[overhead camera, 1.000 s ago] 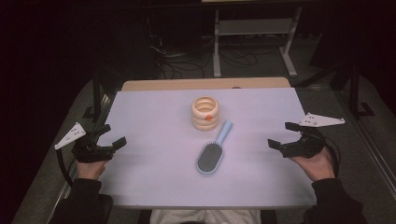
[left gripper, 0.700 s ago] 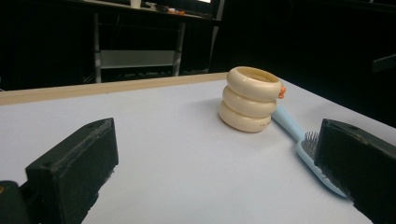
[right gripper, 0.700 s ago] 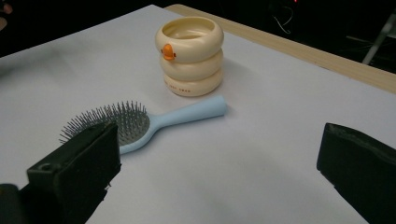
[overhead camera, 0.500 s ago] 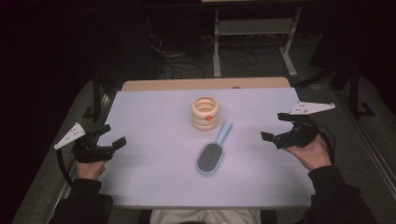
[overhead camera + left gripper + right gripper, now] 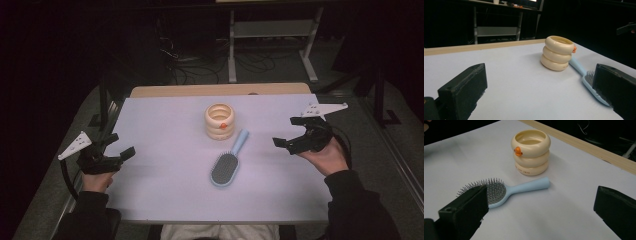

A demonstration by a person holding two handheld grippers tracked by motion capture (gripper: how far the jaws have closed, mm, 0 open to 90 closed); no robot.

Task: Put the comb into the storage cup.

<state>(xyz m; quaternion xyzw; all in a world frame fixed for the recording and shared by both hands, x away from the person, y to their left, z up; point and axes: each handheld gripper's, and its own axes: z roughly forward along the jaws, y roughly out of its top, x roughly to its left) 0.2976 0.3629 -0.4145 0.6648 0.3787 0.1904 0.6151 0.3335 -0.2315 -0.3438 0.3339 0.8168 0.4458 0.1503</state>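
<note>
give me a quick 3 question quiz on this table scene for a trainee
1. True or false: the light blue hairbrush lies with its bristles facing up.
2. Which gripper is nearer the hairbrush, judged from the high view?
A. left gripper
B. right gripper
C. both touch it
3. Fill in: the cream cup, shaped like three stacked rings, has a small ____ knob on its top ring.

Key
1. True. The bristles point up in the right gripper view.
2. B. It is held above the table's right part, jaws apart, holding nothing; the left gripper sits at the left edge, also open.
3. Orange.
</note>
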